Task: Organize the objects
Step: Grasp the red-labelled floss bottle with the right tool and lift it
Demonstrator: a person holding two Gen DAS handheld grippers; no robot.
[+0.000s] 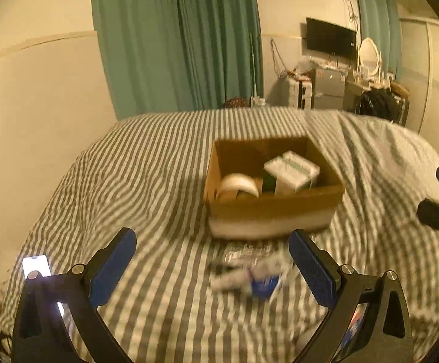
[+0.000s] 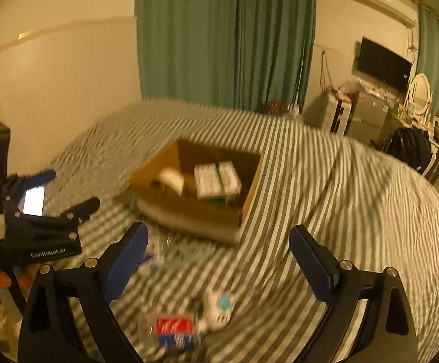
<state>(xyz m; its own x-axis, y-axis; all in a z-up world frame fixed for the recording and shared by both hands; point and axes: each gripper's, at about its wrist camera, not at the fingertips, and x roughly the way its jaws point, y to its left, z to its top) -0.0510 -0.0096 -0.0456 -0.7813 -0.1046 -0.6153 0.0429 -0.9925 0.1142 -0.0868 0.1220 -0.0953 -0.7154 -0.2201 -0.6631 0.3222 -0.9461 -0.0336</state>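
An open brown cardboard box (image 1: 275, 208) sits on the grey-and-white striped bed (image 1: 146, 163), holding a roll of clear tape (image 1: 238, 185) beside a white-and-green carton (image 1: 292, 172). Both the left gripper (image 1: 212, 267) and right gripper (image 2: 218, 261) hover spread wide and empty above blurred small packets (image 1: 246, 275) near the box.

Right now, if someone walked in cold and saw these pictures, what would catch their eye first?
Probably the open cardboard box in the middle of the striped bed, with a roll of tape and a white-and-green carton inside. Next, the blurred small items lying loose in front of it, including a red-and-blue packet. Both the left gripper and the right gripper hang open and empty above them.
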